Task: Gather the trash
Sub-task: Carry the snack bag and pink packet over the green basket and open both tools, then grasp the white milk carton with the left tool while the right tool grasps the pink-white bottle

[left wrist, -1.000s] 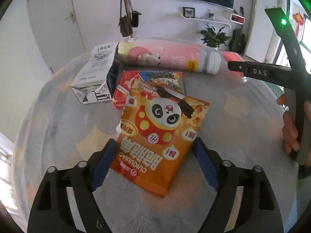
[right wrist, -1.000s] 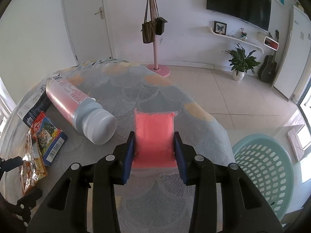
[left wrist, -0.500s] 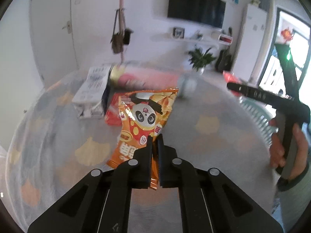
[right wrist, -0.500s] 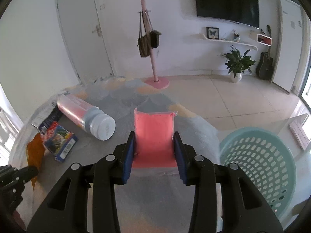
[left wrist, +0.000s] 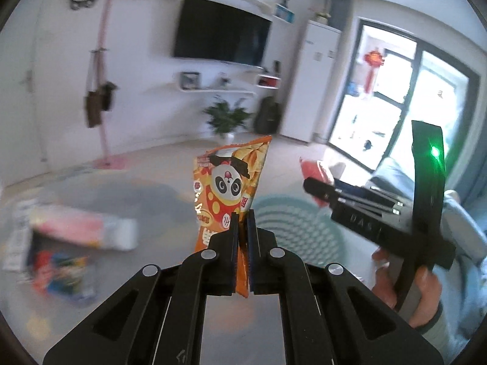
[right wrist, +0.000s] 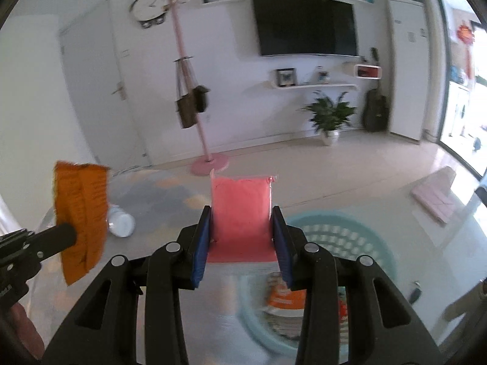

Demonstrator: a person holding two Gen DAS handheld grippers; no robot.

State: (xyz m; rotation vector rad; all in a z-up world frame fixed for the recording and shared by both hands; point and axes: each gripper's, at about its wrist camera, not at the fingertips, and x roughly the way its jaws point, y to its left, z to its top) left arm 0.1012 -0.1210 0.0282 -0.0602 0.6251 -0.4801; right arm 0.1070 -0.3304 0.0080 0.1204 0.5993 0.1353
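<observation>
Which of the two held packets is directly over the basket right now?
The pink packet in the right gripper, above the teal basket. The orange panda snack bag in the left gripper hangs beside it.

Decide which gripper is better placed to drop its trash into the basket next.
Right. The right gripper holds the pink packet right above the teal basket; the left gripper, with the snack bag, sits farther back.

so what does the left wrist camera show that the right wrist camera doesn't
Only the left wrist view shows the panda print on the orange snack bag and the box beside the bottle. Only the right wrist view shows trash already lying inside the teal basket. Both show the left gripper shut on the orange snack bag, the right gripper shut on the pink packet, and the bottle.
</observation>
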